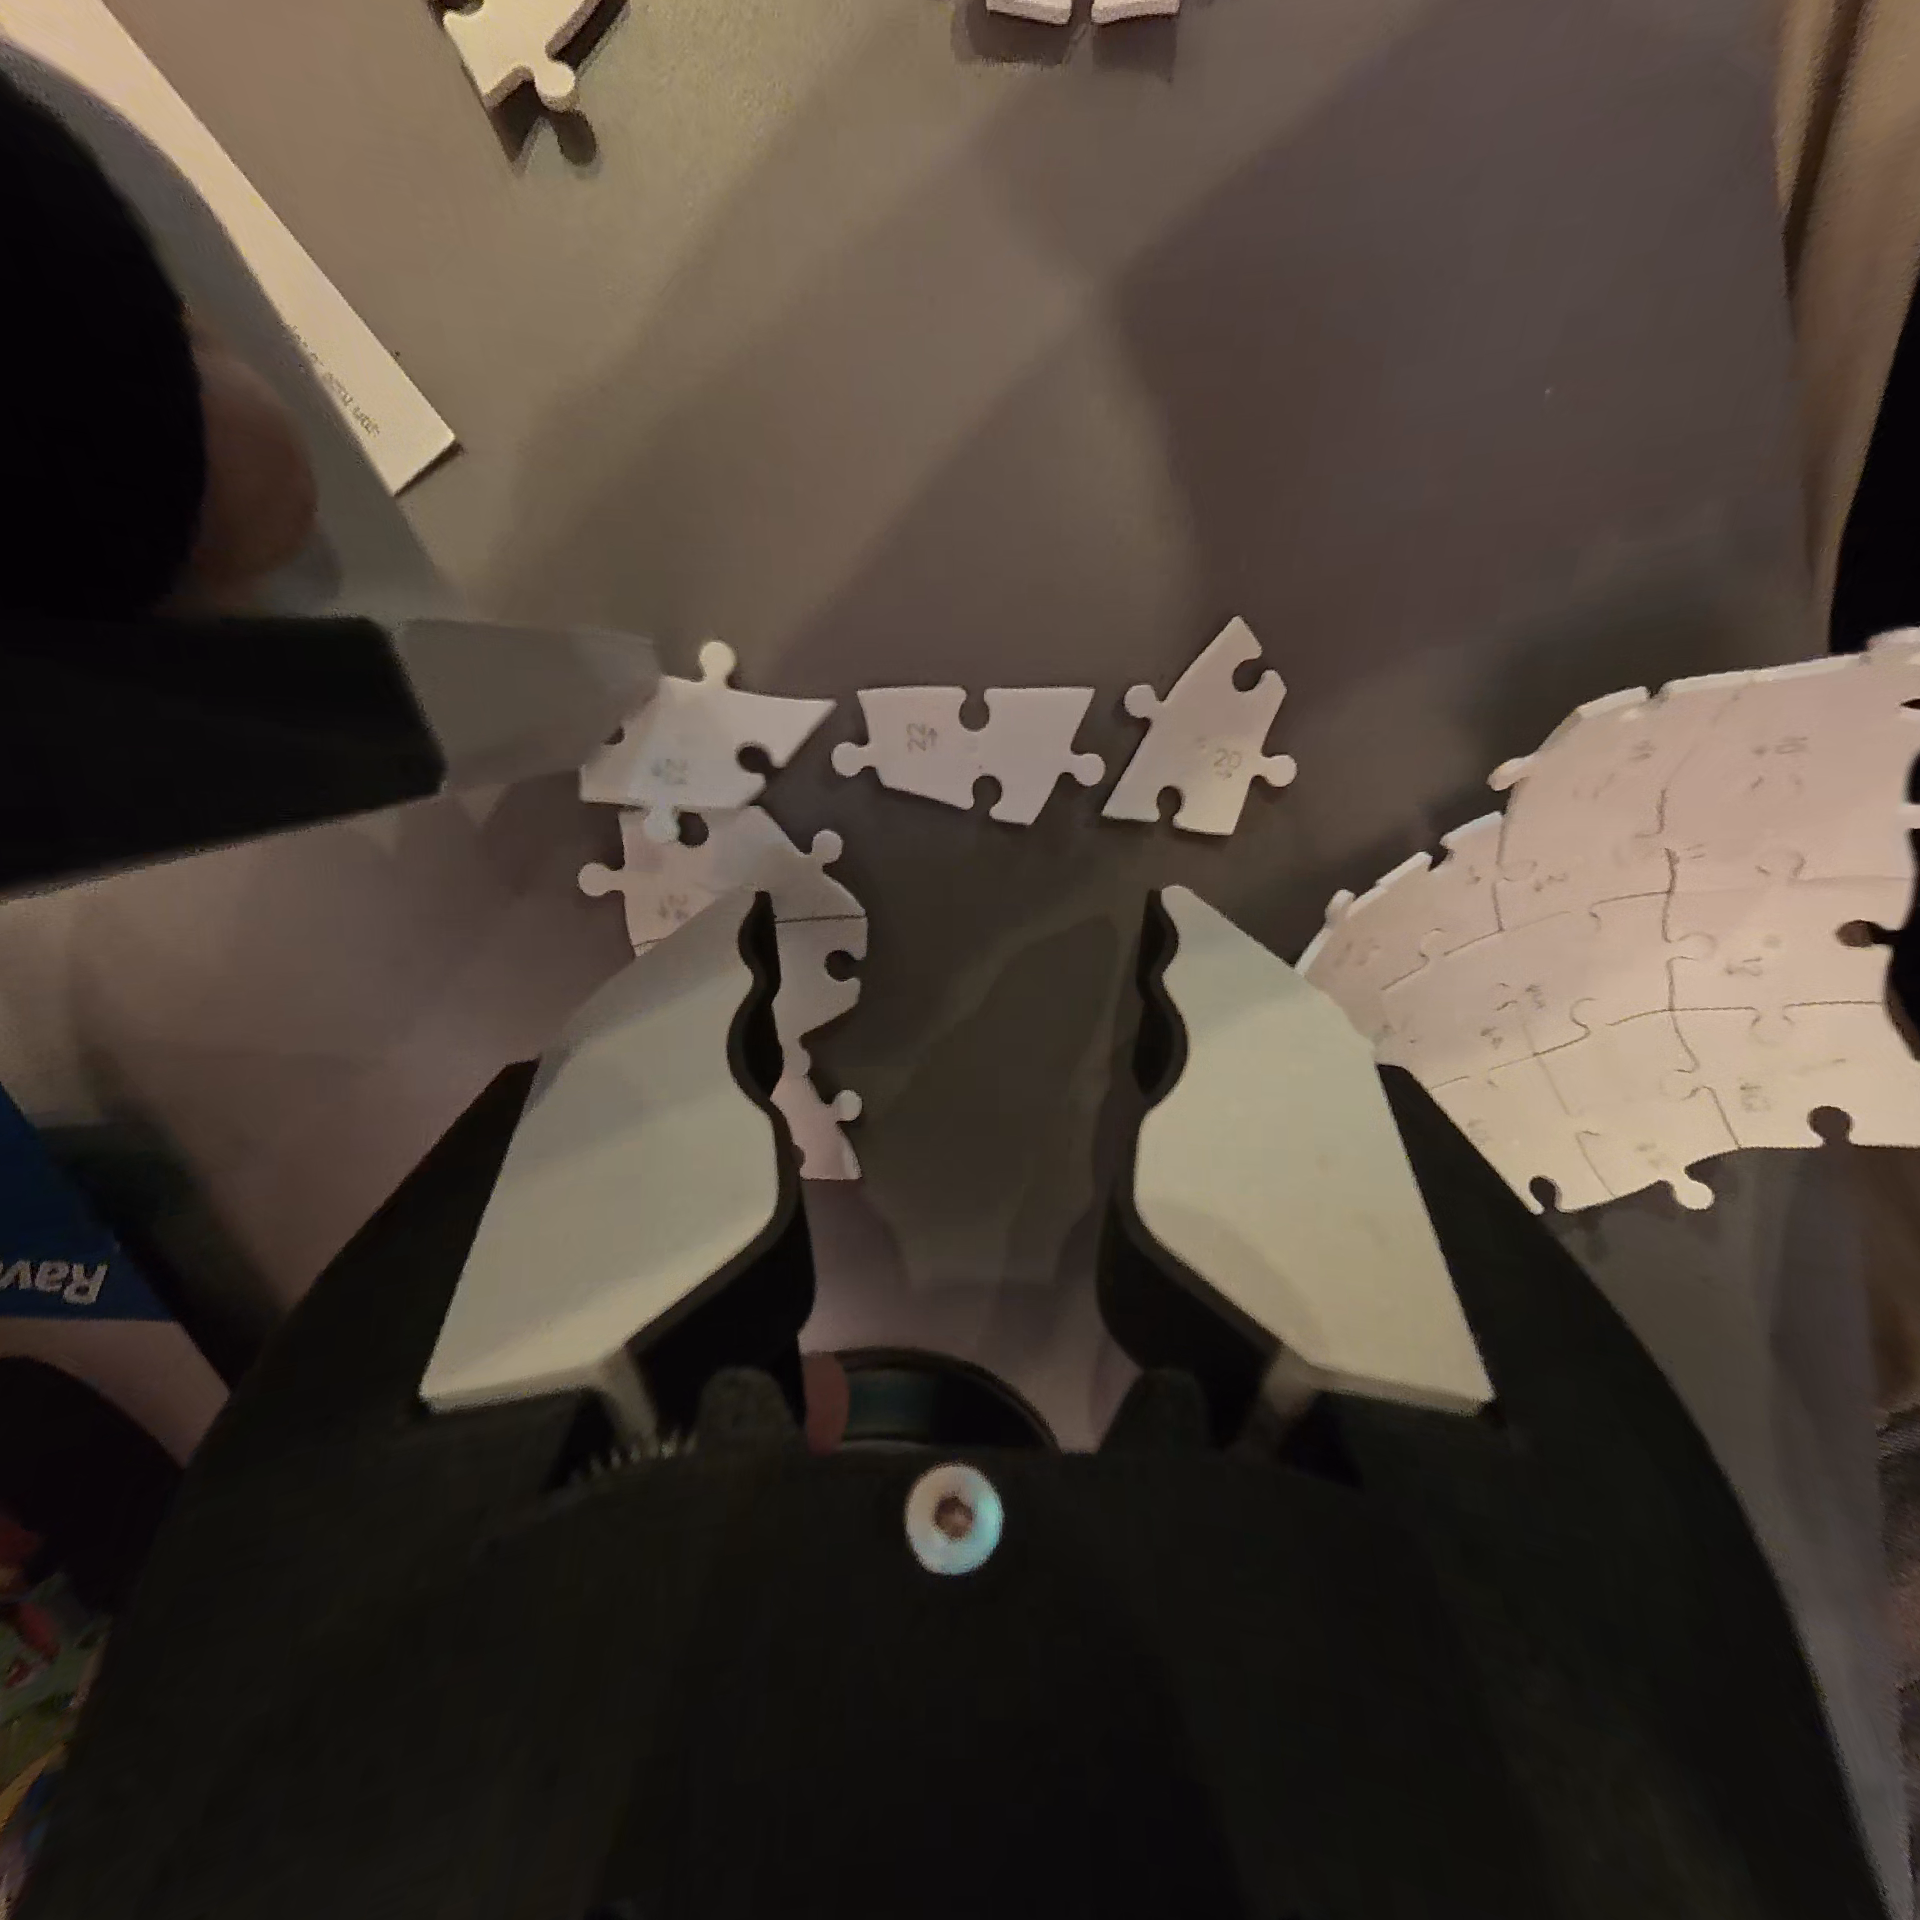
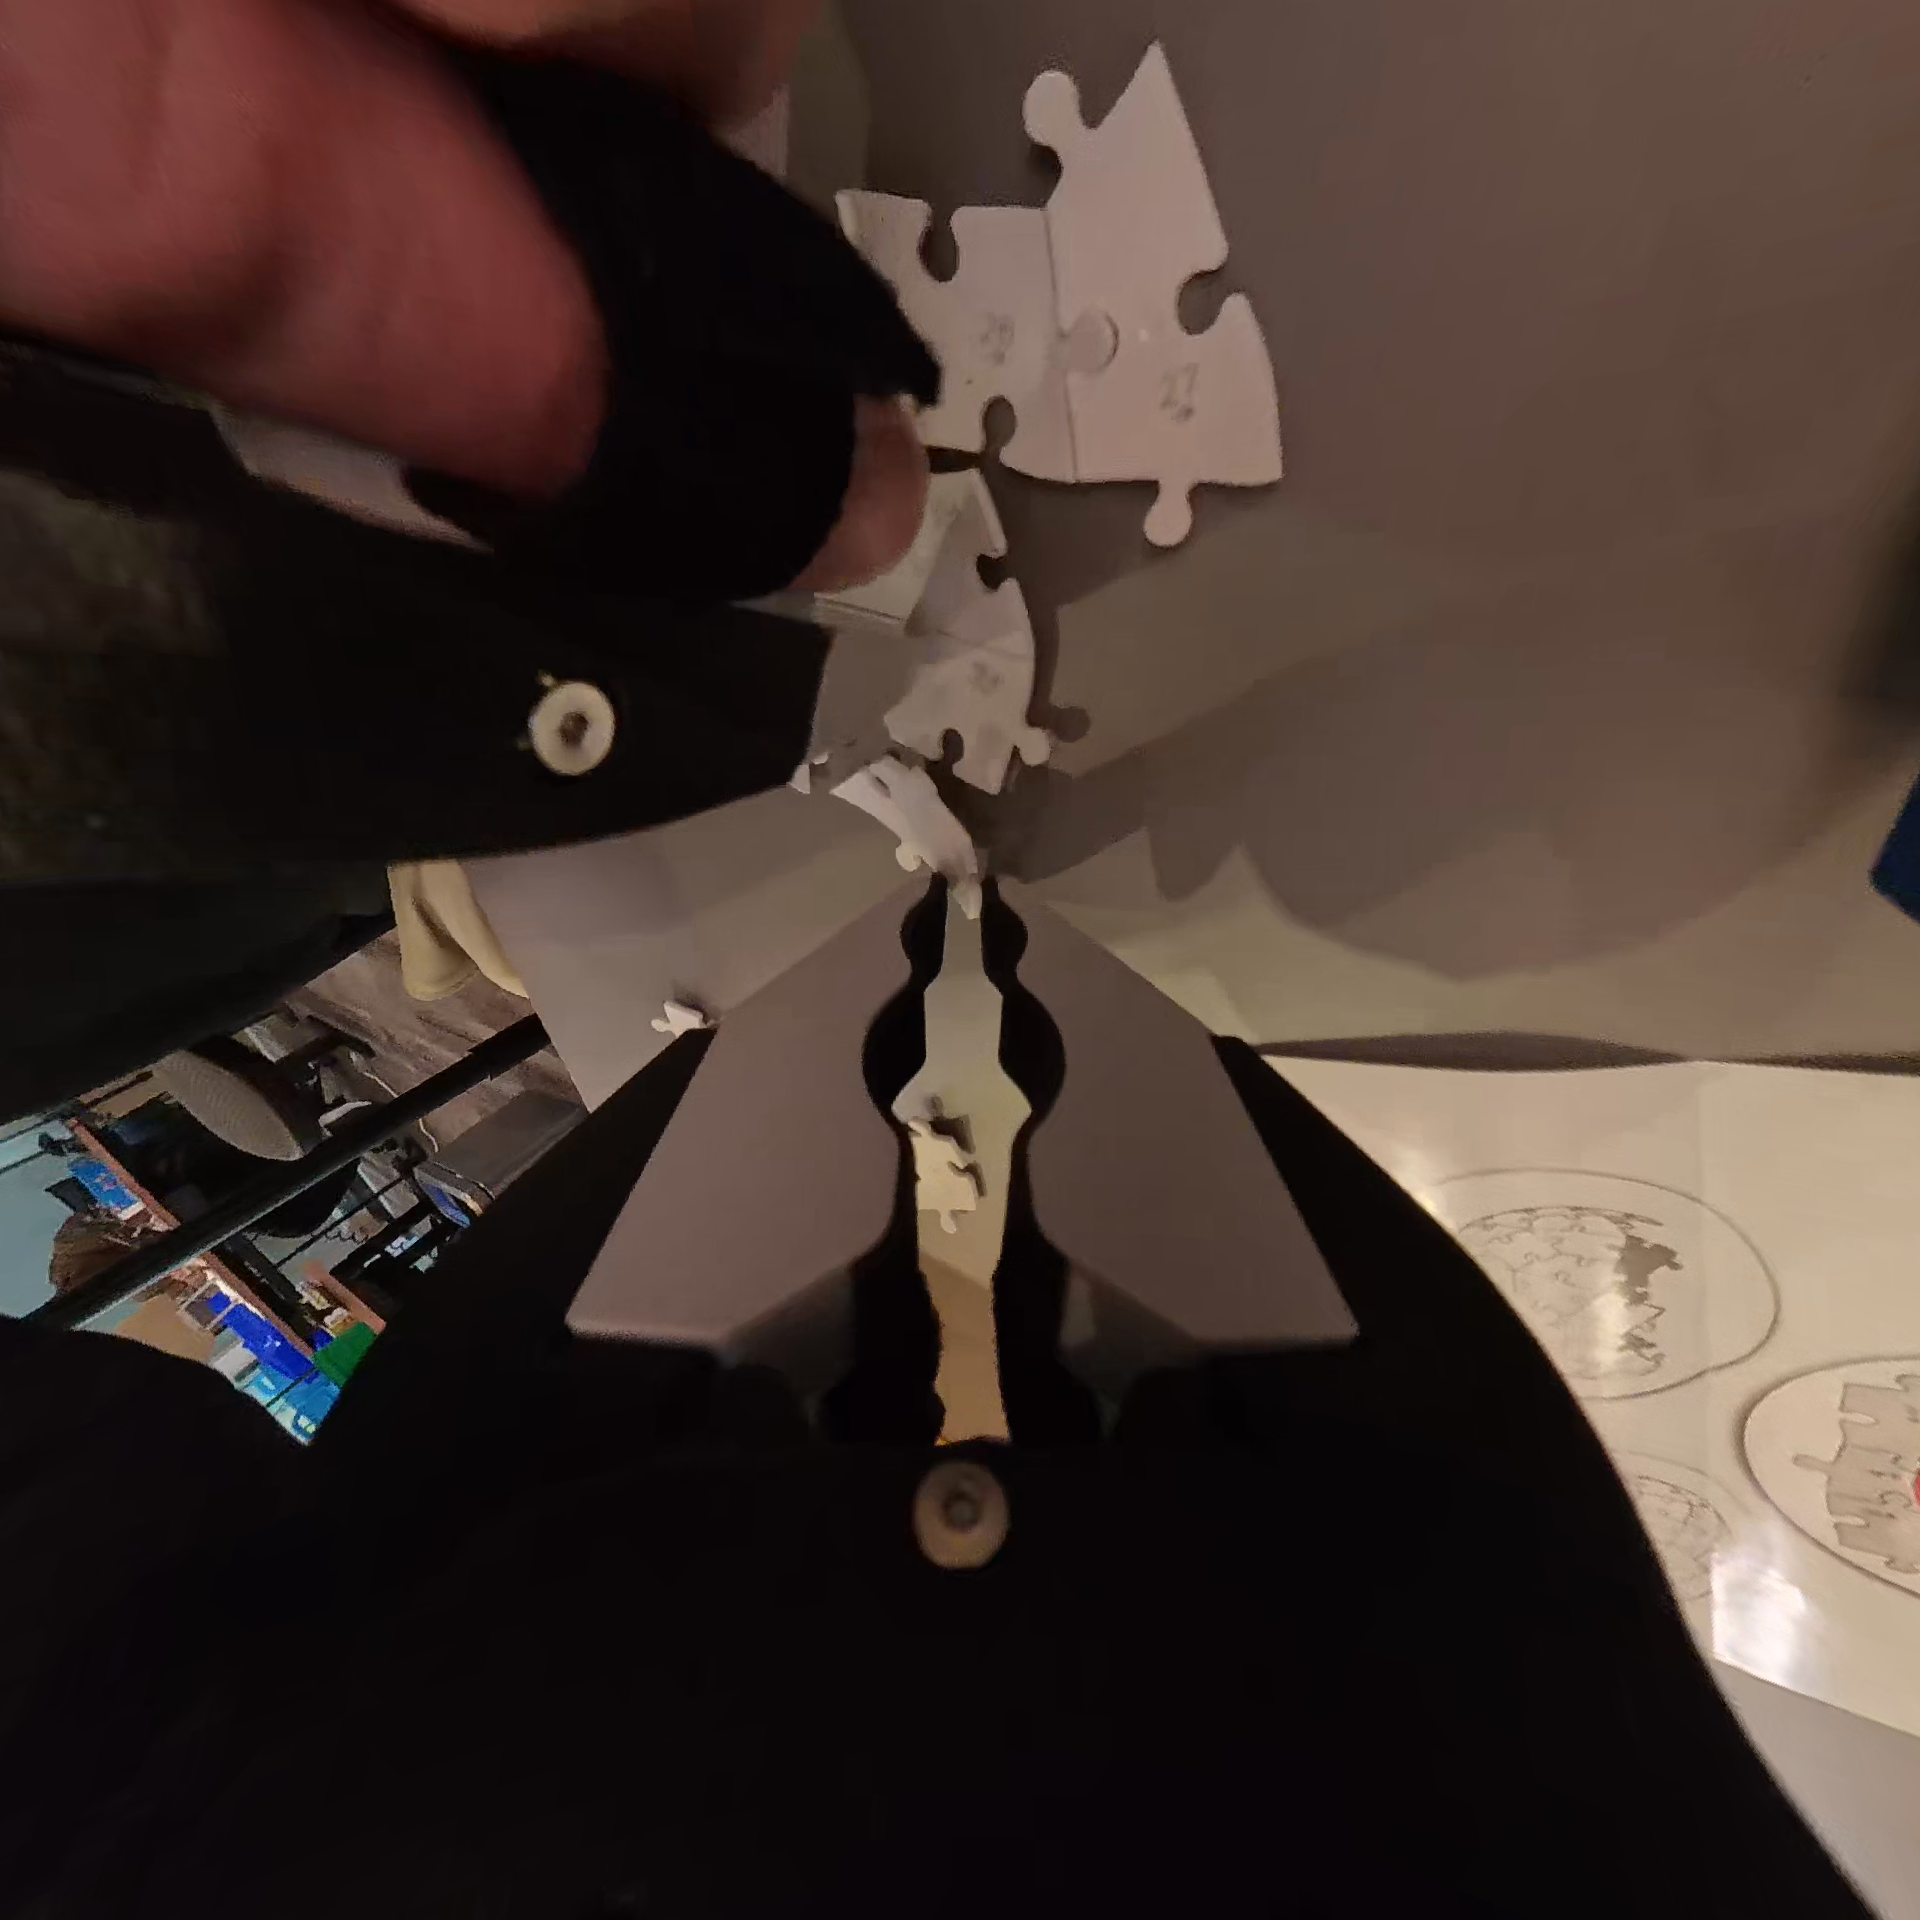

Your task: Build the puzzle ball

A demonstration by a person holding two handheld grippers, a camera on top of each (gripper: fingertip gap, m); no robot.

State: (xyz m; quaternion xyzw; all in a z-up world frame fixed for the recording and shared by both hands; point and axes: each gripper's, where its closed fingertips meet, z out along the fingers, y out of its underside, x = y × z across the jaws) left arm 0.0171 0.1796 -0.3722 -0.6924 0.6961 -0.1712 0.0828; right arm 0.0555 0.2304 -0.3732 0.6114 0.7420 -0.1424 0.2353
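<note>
White puzzle pieces lie face down on the grey table (image 1: pixel 1039 416): a single piece (image 1: pixel 707 748), a joined pair (image 1: pixel 966 753), another single (image 1: pixel 1205 758) and a short joined strip (image 1: pixel 816 997). A curved, part-built shell of the ball (image 1: pixel 1662 935) rests at the right. My left gripper (image 1: pixel 956 914) is open and empty just above the table, its left finger over the strip. My right gripper (image 2: pixel 963 885) is closed on the edge of the single piece (image 2: pixel 920 816); it reaches in from the left in the left wrist view (image 1: pixel 540 696).
A white paper sheet (image 1: pixel 312 312) and a blue box (image 1: pixel 62 1247) lie at the left. More loose pieces (image 1: pixel 520 62) sit at the far edge. A sheet with round drawings (image 2: pixel 1610 1278) lies by my right gripper. A hand (image 2: pixel 312 260) holds the left gripper.
</note>
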